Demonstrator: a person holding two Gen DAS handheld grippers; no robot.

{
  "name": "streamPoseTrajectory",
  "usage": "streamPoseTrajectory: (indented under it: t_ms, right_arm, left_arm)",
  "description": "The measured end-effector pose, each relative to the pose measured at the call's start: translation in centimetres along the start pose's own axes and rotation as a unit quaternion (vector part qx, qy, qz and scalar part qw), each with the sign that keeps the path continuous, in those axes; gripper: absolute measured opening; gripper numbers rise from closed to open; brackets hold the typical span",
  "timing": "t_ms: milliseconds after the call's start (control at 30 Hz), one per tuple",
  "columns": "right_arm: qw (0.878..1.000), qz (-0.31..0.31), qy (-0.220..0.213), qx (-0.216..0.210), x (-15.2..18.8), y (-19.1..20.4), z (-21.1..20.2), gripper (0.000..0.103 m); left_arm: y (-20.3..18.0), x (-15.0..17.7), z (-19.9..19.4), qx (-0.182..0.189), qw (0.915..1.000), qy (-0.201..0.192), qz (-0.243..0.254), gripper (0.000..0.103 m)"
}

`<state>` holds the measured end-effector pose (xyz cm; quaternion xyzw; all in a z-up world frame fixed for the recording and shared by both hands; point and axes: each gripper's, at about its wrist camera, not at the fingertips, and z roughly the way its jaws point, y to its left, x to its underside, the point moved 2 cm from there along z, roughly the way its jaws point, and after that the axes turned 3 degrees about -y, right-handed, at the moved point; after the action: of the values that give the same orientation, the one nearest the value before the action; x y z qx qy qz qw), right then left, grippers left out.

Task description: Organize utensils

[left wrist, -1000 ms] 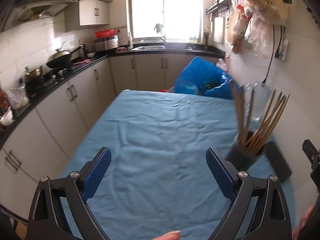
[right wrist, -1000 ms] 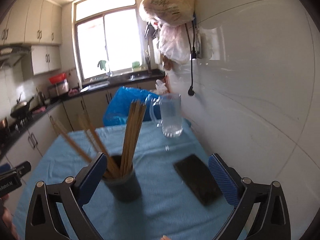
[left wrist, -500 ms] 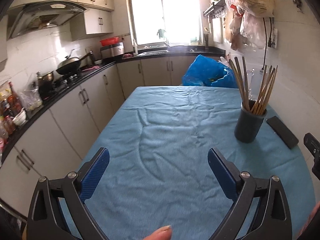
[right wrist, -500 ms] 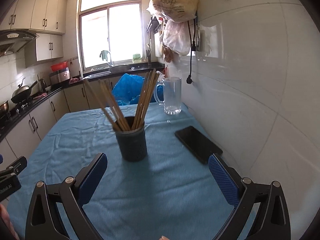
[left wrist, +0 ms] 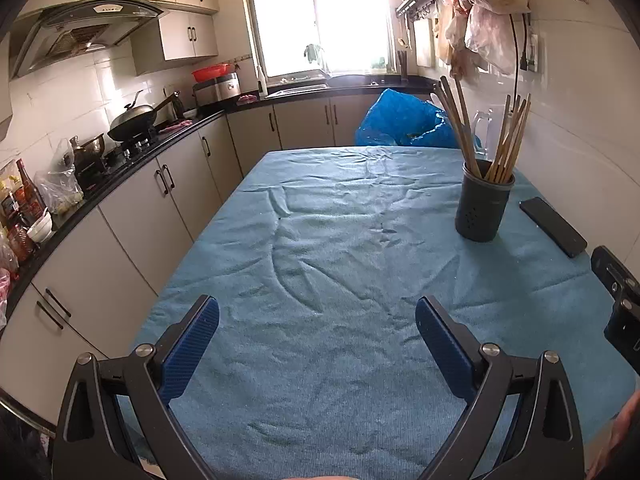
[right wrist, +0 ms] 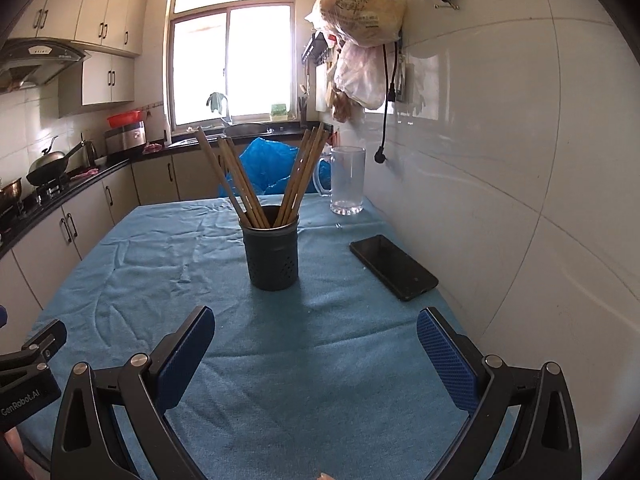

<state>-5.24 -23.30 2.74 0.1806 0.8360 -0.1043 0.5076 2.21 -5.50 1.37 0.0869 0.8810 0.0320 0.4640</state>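
The long wooden chopsticks [right wrist: 256, 184] all stand in the dark perforated cylindrical holder [right wrist: 274, 256], straight ahead of the right tool [right wrist: 312, 344]; nothing looks left to sort. Both it and the left tool [left wrist: 318, 334] gape wide, empty, over the blue-clothed desk [left wrist: 320, 264].

Blue cloth [right wrist: 320, 340] covers the table under and ahead of both grippers. Black phone [right wrist: 394, 266] lies flat on it, ahead and right of the right gripper, near the wall. Clear glass mug [right wrist: 347, 180] stands beyond the phone. Blue bag [left wrist: 404, 124] at the far table edge. Wok [left wrist: 132, 118] on the stove, far left of the left gripper.
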Motion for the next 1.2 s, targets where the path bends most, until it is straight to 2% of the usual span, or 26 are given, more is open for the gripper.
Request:
streamPoseTrajectory:
  t_ms: [800,1200]
  right_arm:
    - [0.999,-0.008,0.038,-0.001,0.8,1.0,3.3,0.103]
    - [0.999,-0.008,0.044,-0.001,1.2,1.1,3.6,0.103]
  left_arm:
    - [0.1,0.4,2.7,-0.004,0.9996,0.026,0.000,0.098]
    - [0.0,0.6,2.8,-0.006,0.9995,0.031,0.001,0.098]
